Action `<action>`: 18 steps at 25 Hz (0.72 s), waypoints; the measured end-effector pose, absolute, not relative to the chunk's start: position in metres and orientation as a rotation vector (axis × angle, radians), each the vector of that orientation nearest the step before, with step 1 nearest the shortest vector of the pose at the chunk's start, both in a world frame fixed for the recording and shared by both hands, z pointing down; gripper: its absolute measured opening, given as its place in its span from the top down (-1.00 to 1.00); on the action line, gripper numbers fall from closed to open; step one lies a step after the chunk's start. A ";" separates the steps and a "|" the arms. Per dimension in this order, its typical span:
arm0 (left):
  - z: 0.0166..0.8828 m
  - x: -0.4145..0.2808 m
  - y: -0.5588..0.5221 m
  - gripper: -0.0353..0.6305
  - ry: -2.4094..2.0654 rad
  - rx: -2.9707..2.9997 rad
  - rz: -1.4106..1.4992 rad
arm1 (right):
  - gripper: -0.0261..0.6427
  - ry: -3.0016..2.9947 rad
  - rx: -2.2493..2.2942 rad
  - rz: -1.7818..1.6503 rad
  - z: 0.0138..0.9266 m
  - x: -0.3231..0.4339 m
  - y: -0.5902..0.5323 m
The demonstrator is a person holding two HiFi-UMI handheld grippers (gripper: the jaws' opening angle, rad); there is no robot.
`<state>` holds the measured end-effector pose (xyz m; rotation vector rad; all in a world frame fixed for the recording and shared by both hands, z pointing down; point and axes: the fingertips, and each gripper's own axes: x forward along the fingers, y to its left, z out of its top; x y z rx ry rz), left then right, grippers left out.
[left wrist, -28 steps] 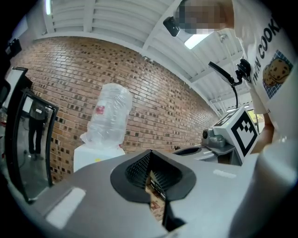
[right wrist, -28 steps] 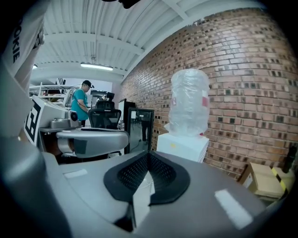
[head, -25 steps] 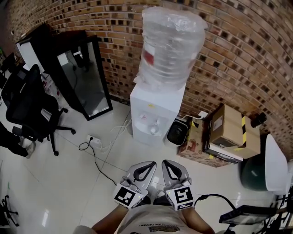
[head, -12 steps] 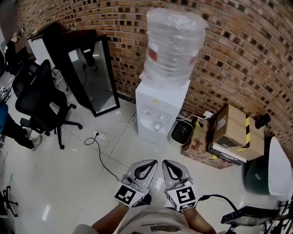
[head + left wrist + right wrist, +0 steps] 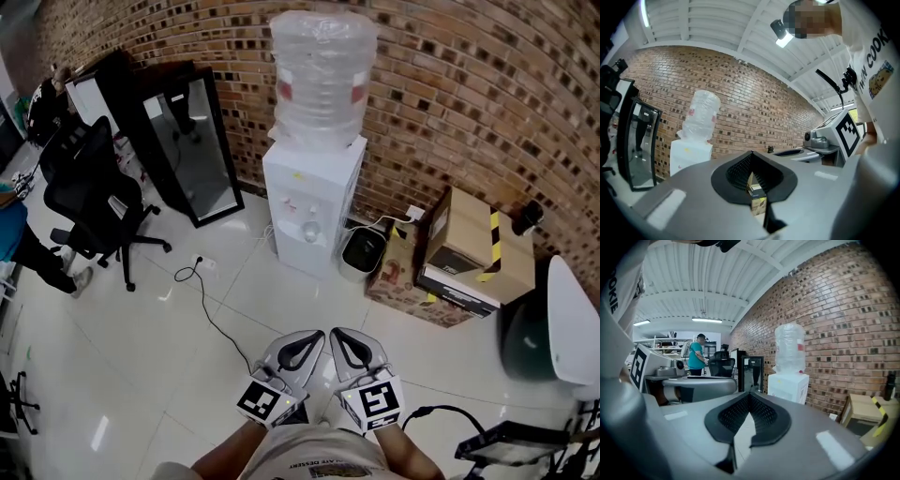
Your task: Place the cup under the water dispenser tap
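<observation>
The white water dispenser [image 5: 309, 202] stands against the brick wall with a clear bottle [image 5: 322, 75] on top and its taps [image 5: 305, 225] on the front. No cup shows in any view. My left gripper [image 5: 313, 335] and right gripper [image 5: 337, 335] are held side by side low in the head view, over the tiled floor and well short of the dispenser. Both are shut with nothing between the jaws. The left gripper [image 5: 750, 153] sees the dispenser [image 5: 689, 157] to its left. The right gripper [image 5: 749, 394] sees the dispenser [image 5: 787, 385] to its right.
Cardboard boxes [image 5: 473, 248] and a small black appliance [image 5: 361, 253] sit right of the dispenser. A black-framed glass panel [image 5: 192, 155] and an office chair [image 5: 89, 192] stand to the left. A cable [image 5: 202, 281] trails across the floor. A green bin [image 5: 534, 337] is far right. A person [image 5: 697, 355] stands far off.
The head view has swung: the dispenser now sits further left and higher in the frame. Both grippers stay side by side and shut.
</observation>
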<state>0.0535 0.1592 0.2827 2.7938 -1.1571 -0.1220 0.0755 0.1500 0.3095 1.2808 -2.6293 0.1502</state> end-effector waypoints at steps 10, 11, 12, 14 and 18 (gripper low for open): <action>0.263 0.087 0.256 0.92 -1.244 2.773 -0.185 | 0.90 -2.685 1.262 0.100 0.290 0.110 0.246; 0.258 0.088 0.262 0.92 -1.252 2.778 -0.192 | 0.90 -2.691 1.260 0.099 0.287 0.110 0.253; 0.254 0.088 0.268 0.92 -1.259 2.785 -0.196 | 0.90 -2.697 1.257 0.097 0.285 0.110 0.260; 0.247 0.086 0.278 0.92 -1.271 2.794 -0.199 | 0.90 -2.713 1.253 0.094 0.281 0.107 0.272; 0.243 0.081 0.294 0.92 -1.282 2.787 -0.199 | 0.90 -2.733 1.251 0.095 0.277 0.101 0.290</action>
